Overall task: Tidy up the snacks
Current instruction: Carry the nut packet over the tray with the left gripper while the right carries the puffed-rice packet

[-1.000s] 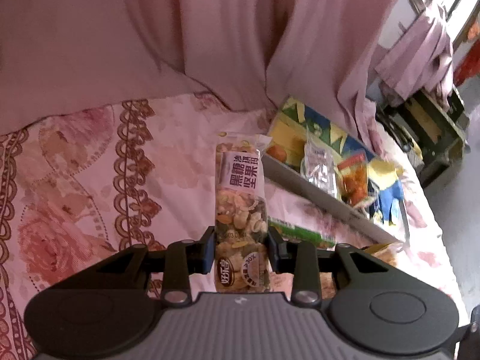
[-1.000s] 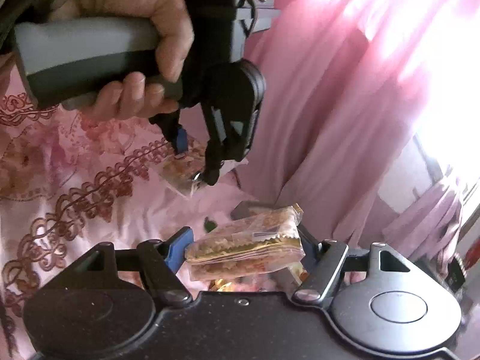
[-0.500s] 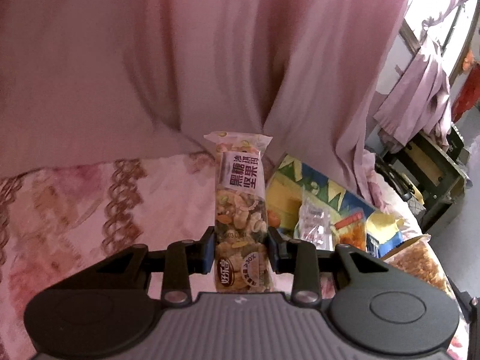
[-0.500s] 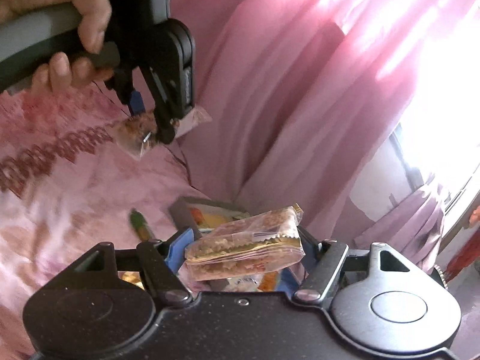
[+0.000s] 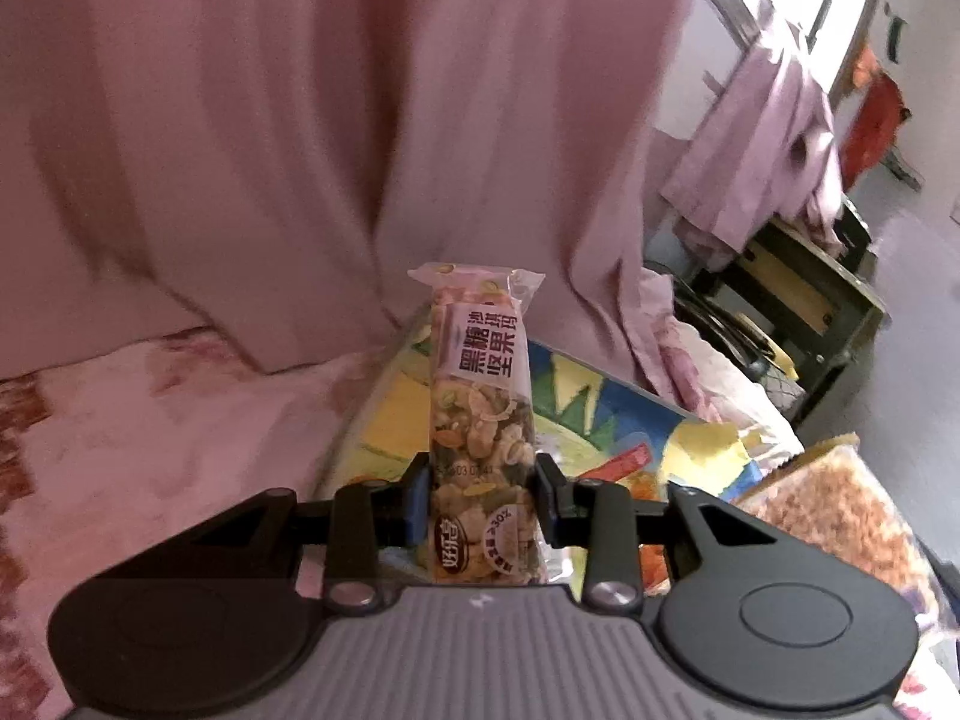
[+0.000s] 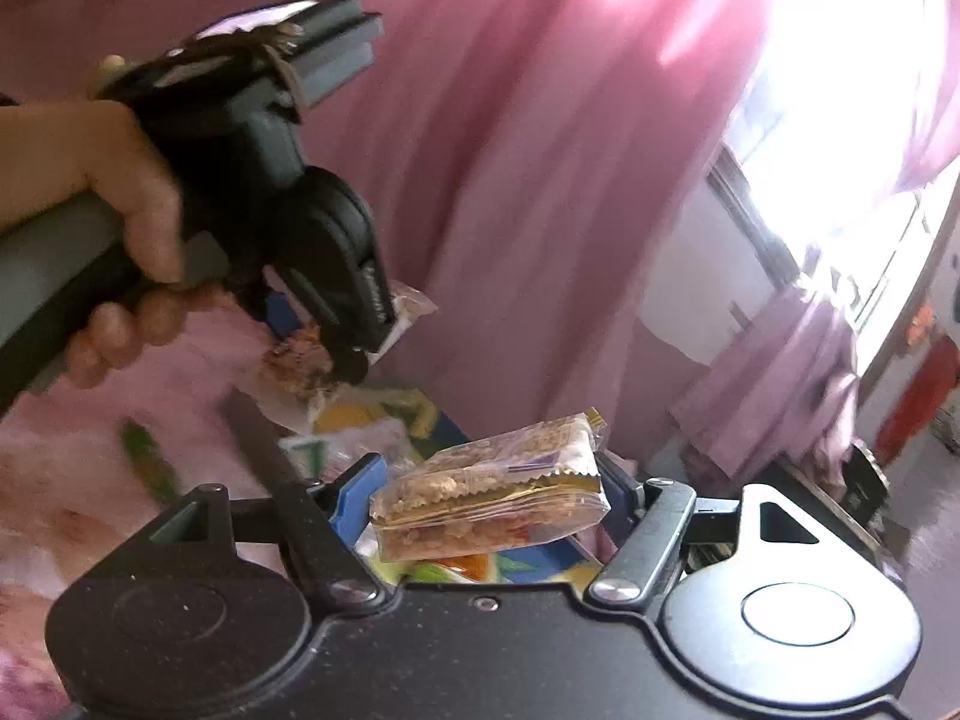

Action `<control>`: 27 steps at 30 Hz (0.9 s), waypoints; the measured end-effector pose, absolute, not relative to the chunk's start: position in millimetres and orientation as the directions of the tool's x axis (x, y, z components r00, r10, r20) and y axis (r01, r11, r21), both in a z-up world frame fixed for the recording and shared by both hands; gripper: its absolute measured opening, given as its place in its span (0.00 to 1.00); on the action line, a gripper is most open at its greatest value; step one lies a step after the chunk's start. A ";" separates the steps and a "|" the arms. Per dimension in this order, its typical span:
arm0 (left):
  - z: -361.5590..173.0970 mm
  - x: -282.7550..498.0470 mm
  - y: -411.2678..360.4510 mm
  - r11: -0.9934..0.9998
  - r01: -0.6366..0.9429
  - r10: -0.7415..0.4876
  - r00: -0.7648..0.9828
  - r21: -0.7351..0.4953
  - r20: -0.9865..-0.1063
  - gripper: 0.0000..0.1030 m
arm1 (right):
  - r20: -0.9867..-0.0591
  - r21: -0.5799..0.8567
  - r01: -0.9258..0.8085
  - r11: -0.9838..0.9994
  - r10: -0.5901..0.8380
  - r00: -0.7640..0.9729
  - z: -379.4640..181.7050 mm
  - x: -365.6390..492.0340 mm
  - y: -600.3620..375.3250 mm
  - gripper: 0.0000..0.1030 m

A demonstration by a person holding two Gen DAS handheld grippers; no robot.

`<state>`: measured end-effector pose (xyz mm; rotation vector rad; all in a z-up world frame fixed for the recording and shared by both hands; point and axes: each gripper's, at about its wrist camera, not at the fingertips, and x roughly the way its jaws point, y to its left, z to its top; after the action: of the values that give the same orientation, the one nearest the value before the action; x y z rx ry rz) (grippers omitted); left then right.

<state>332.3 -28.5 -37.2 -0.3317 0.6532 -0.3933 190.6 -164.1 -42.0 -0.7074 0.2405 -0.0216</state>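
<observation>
Now, my left tongs (image 5: 480, 495) clamped on nut bar (image 5: 480, 420), upright at frame centre, over colourful tray (image 5: 606, 414). Right tongs (image 6: 489, 507) gripping flat snack pack (image 6: 489, 501) above same tray. Risk, my guess: both crowd tray, tongs collide; slick wrappers slip, land on bedspread (image 5: 150, 438). Nut bar label reads 黑糖坚果, "30%"; brand logo too warped to read.

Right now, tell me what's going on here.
A person is sorting snacks on a bed with a handheld gripper in each hand. The left gripper is clamped on a nut bar, held upright above the colourful tray. The right gripper grips a second snack pack crosswise, also over the tray. Neither has been put down yet.
</observation>
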 end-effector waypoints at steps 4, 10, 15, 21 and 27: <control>-40.9 347.3 -40.5 0.869 0.266 -0.467 0.718 -0.416 -0.516 0.37 | -0.217 -0.630 0.013 0.776 -0.191 0.957 -43.3 216.2 -188.6 0.71; -50.7 361.9 -59.8 0.864 0.302 -0.488 0.702 -0.403 -0.519 0.37 | -0.246 -0.579 0.113 0.807 -0.306 0.920 -47.4 244.8 -223.8 0.71; -63.7 365.7 -77.1 0.862 0.329 -0.501 0.666 -0.385 -0.552 0.37 | -0.283 -0.565 0.124 0.816 -0.332 0.900 -57.9 261.2 -233.6 0.71; -70.3 364.4 -85.1 0.875 0.345 -0.484 0.648 -0.340 -0.588 0.37 | -0.322 -0.545 0.119 0.830 -0.338 0.884 -65.6 271.8 -239.3 0.71; -71.8 361.3 -89.6 0.894 0.344 -0.447 0.647 -0.287 -0.617 0.37 | -0.356 -0.530 0.115 0.840 -0.344 0.869 -73.7 277.6 -242.3 0.71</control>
<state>361.3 -89.6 -71.8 -0.1483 0.7409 -0.4521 277.6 -242.3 -73.7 -0.5205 0.4593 -0.2518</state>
